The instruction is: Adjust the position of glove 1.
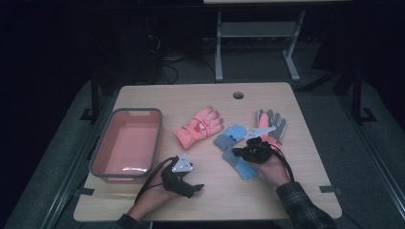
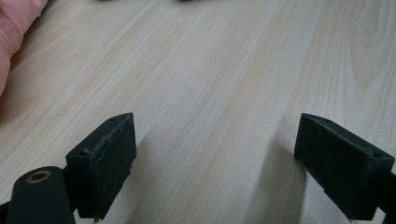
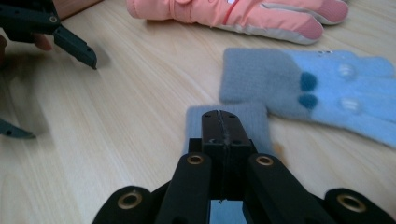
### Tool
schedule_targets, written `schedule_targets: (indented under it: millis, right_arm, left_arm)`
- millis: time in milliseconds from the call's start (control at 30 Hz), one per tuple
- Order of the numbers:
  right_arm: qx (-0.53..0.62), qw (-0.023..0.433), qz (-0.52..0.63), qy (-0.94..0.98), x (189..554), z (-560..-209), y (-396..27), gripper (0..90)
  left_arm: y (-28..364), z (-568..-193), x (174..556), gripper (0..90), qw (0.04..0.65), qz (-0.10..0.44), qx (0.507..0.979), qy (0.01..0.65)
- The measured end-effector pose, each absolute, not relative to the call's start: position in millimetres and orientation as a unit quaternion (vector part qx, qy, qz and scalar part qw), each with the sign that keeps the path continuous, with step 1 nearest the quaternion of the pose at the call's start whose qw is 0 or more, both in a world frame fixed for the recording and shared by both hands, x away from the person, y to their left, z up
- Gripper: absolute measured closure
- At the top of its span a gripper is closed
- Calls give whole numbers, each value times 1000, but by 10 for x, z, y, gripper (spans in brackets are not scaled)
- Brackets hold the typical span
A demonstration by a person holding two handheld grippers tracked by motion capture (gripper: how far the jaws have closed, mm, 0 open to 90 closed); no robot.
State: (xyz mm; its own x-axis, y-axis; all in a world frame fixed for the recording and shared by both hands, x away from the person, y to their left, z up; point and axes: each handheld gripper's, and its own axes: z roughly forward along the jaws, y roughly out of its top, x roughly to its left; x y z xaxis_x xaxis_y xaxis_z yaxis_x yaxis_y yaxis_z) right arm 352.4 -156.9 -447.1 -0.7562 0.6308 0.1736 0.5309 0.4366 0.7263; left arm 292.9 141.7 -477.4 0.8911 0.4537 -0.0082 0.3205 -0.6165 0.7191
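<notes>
The right gripper (image 3: 219, 135) has its jaws pressed together on the grey cuff of a blue glove (image 1: 241, 164). This glove lies flat on the table (image 1: 296, 191), and its long axis runs diagonally in the high view: the cuff points up and to the left, toward the pink basin (image 1: 125, 143), and the other end points down and to the right, toward the person. A second blue glove (image 3: 322, 88) lies just beside it, on the far side from the person; in the right gripper view its grey cuff nearly touches the held cuff, and its blue part goes off to the right. The pink glove (image 1: 198, 126) lies between the basin and the blue gloves, with its fingers pointing away from the person.

The right hand (image 1: 272, 169) comes in from the lower right and holds its gripper low, directed to the left over the held glove. The left gripper (image 2: 217, 158) has its jaws wide apart, with only bare wood between them. The left hand (image 1: 160, 188) keeps it close to the table, just in front of the basin's near right corner, pointing to the right.
</notes>
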Motion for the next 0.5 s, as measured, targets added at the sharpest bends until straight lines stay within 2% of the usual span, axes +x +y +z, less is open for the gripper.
schedule_targets:
  millis: [500]
  right_arm:
    - [340,49,381,858,3631,-4635,-1413,900]
  left_arm:
    - [1419,-4773,2927,123,379,89,895,216]
